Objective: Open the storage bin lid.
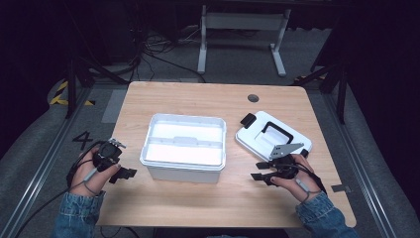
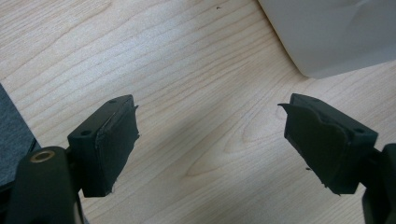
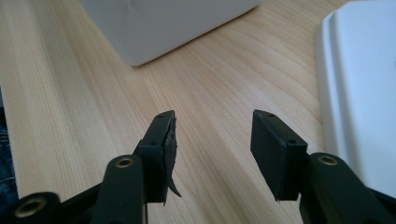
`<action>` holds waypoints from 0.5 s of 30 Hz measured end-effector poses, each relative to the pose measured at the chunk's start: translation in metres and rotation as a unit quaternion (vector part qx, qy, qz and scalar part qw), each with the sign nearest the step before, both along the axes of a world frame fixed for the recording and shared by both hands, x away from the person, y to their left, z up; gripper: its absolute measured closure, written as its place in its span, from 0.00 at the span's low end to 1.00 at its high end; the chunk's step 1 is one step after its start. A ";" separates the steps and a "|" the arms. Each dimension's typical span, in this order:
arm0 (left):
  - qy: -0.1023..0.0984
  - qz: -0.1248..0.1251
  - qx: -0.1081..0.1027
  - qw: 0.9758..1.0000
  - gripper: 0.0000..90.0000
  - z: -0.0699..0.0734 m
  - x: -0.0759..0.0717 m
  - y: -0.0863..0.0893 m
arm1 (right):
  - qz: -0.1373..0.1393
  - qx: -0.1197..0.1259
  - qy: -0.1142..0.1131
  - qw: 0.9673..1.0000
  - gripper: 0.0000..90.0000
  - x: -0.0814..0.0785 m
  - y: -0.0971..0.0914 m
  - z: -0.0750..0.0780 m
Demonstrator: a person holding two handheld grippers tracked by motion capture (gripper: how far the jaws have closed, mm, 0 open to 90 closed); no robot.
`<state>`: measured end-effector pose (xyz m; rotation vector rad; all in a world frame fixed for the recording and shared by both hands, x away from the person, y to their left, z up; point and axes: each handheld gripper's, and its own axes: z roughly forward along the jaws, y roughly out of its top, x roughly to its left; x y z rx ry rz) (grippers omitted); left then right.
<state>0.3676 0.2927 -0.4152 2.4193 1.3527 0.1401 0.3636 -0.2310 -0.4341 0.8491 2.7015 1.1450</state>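
Left gripper lower left, right gripper lower right: jaws apart, empty. Likely pre-grasp; next, lid onto box.

An open white bin blocked the middle of the bench, its lid lying near the right edge. Bare wood stretched along the far edge, the near edge and the left side.
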 end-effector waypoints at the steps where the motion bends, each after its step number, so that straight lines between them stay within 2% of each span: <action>1: 0.000 0.000 0.000 1.000 0.20 0.000 0.000 0.000 | 0.001 0.000 0.000 1.000 0.57 0.000 0.001 -0.002; 7: 0.002 0.002 0.000 1.000 0.20 0.000 0.000 0.000 | 0.009 -0.004 -0.007 1.000 0.56 -0.004 0.008 -0.015; 15: 0.003 0.003 -0.002 1.000 0.20 -0.001 0.000 0.000 | 0.006 0.000 -0.018 1.000 0.56 -0.008 0.012 -0.024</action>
